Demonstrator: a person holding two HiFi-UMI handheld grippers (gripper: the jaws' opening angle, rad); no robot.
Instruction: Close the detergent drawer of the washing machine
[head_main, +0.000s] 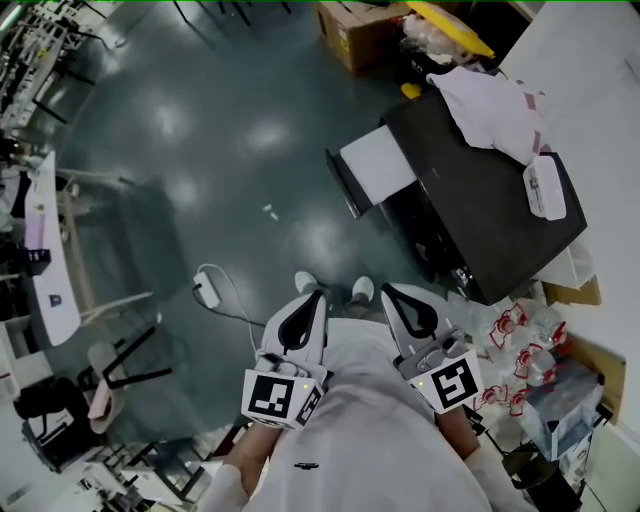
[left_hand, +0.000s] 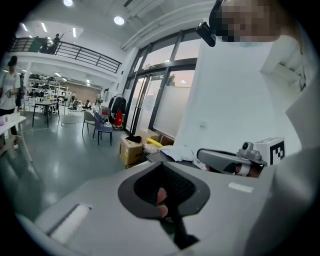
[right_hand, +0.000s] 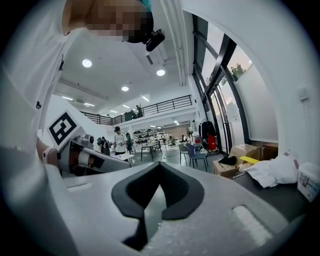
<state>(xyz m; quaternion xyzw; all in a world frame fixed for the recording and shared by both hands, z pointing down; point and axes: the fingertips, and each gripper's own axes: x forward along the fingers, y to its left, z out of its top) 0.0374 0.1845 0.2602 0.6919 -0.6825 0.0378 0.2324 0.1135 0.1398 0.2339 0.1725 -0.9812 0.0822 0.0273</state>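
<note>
The dark washing machine (head_main: 480, 215) stands to my front right. A white panel that looks like its detergent drawer (head_main: 378, 165) juts out from its front, beside a dark hinged flap (head_main: 345, 185). Both grippers are held close to my body, well short of the machine. My left gripper (head_main: 312, 296) is shut with nothing in it, as the left gripper view also shows for the left gripper (left_hand: 162, 166). My right gripper (head_main: 391, 291) is likewise shut and empty, and the right gripper (right_hand: 159, 165) points past the machine's dark top (right_hand: 272, 194).
A white cloth (head_main: 490, 110) and a white packet (head_main: 545, 187) lie on the machine. A cardboard box (head_main: 360, 35) stands behind it, plastic bags (head_main: 520, 345) to its right. A cable with an adapter (head_main: 207, 290) lies on the floor; a chair (head_main: 110, 370) and a white table (head_main: 45, 250) are at left.
</note>
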